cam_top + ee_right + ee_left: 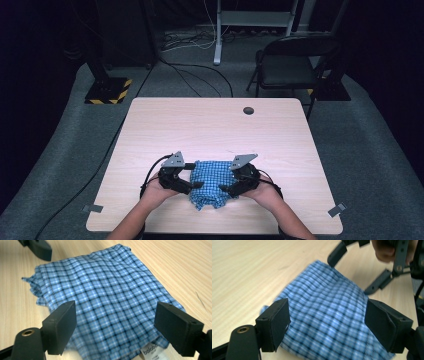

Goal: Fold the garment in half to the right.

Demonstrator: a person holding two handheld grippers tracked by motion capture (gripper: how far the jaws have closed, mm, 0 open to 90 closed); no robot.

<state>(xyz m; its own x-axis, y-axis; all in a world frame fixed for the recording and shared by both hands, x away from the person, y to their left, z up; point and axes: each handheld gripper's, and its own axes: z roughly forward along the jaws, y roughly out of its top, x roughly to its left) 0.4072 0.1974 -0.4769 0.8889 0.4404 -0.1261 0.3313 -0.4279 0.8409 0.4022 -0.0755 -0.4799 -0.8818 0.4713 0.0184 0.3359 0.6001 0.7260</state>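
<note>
Jaws wide both sides — folded blue checked cloth [210,182] flat, long axis fore-aft.

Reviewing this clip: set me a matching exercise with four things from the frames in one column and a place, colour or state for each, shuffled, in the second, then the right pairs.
Things:
1. checked cloth
2. left gripper
3. white label
4. folding chair

Descriptions:
A. on the floor beyond the table's far edge
B. blue, folded, lying flat on the table
C. jaws open, at the cloth's left side
D. at the cloth's edge, between the right gripper's jaws

Pairs: 1-B, 2-C, 3-D, 4-A
</note>
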